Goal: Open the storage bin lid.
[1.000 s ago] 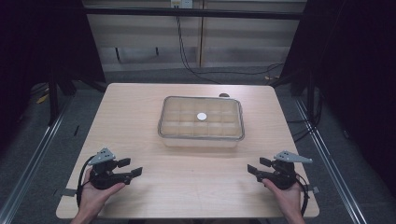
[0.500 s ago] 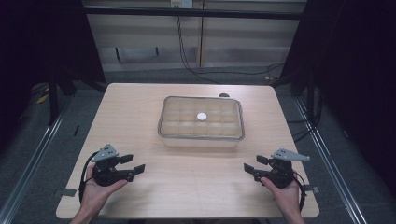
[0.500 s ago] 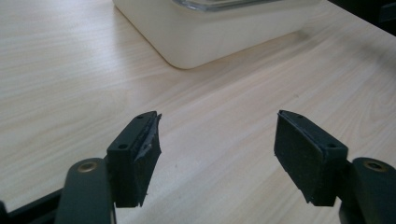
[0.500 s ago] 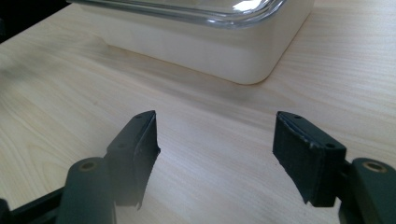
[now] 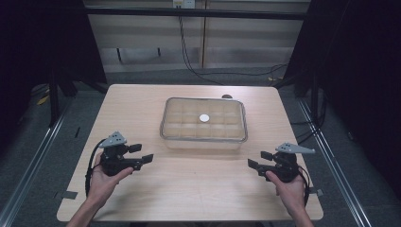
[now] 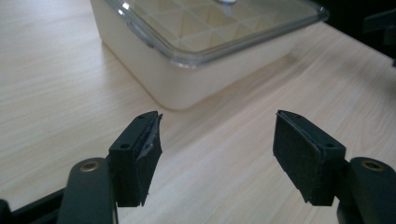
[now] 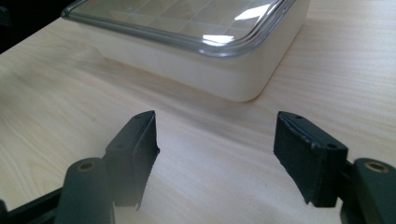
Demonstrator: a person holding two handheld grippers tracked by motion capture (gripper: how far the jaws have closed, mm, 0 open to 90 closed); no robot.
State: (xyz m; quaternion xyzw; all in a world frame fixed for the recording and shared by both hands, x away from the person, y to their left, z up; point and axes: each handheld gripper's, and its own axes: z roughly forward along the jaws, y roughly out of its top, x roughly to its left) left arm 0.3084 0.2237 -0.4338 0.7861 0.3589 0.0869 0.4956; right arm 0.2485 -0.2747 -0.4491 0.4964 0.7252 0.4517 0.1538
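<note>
While both hands sit low near the front edge of the wooden table [image 5: 142,198], the lidded box [image 5: 204,124] lies at the middle of it, a little toward the far side, squarely between the two grippers and well apart from each, which judging by the layout leaves either hand an equal reach to it. The left gripper [image 5: 141,153] points inward and slightly forward toward the box's near left corner, with a wide gap between its jaws and nothing in it; its own view shows bare tabletop between the black pads [image 6: 144,154] and the box's cream wall ahead. The right gripper [image 5: 257,159] mirrors it, aimed at the near right corner, jaws likewise spread and empty, with the pads [image 7: 306,156] framing wood grain and the rounded corner of the box beyond. A clear lid [image 5: 203,113] covers the box, and its lip overhangs the wall all round (a likely place for the jaws to catch it from two sides). A small white round piece [image 5: 204,118] sits at the lid's centre; whether it is a knob or a sticker I cannot tell. Through the lid a grid of compartments shows, apparently empty. The symmetric, wide-spread pose suits a two-handed approach to the lid.
</note>
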